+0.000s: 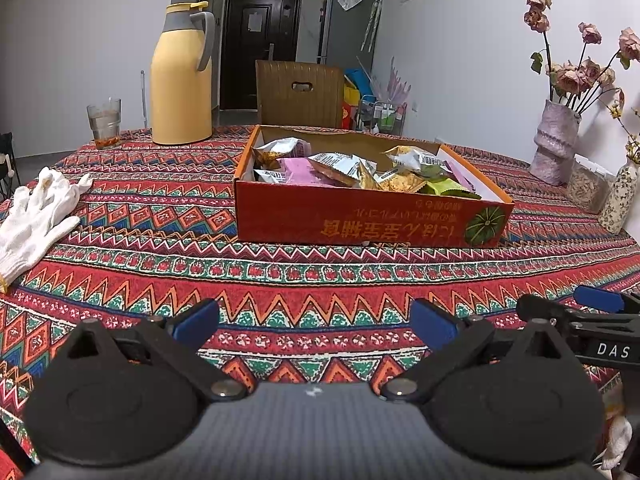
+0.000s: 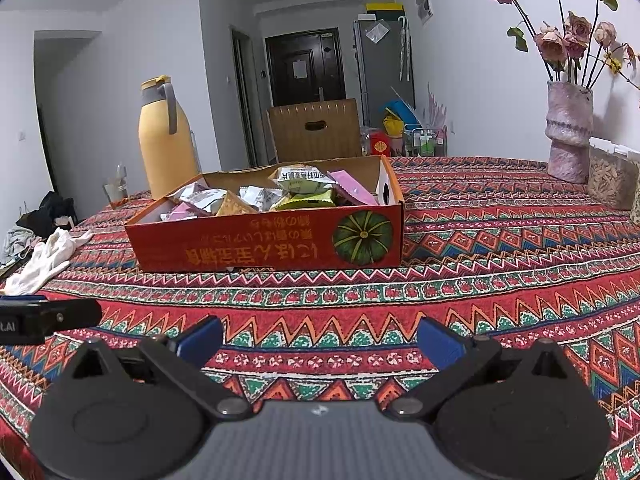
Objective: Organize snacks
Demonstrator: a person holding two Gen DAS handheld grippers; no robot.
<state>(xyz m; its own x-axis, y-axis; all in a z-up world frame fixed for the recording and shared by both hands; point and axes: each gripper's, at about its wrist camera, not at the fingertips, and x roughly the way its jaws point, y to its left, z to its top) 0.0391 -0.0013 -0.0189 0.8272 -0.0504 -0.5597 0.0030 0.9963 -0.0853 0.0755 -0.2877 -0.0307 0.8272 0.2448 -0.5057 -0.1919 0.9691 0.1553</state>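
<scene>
A red cardboard box with a pumpkin print stands on the patterned tablecloth and holds several snack packets. It shows in the right wrist view too, with its packets. My left gripper is open and empty, low over the cloth in front of the box. My right gripper is open and empty, also in front of the box. The right gripper's tip shows at the right edge of the left wrist view.
A yellow thermos and a glass stand at the back left. White gloves lie at the left. A vase of dried roses and a jar stand at the right. A chair is behind the table.
</scene>
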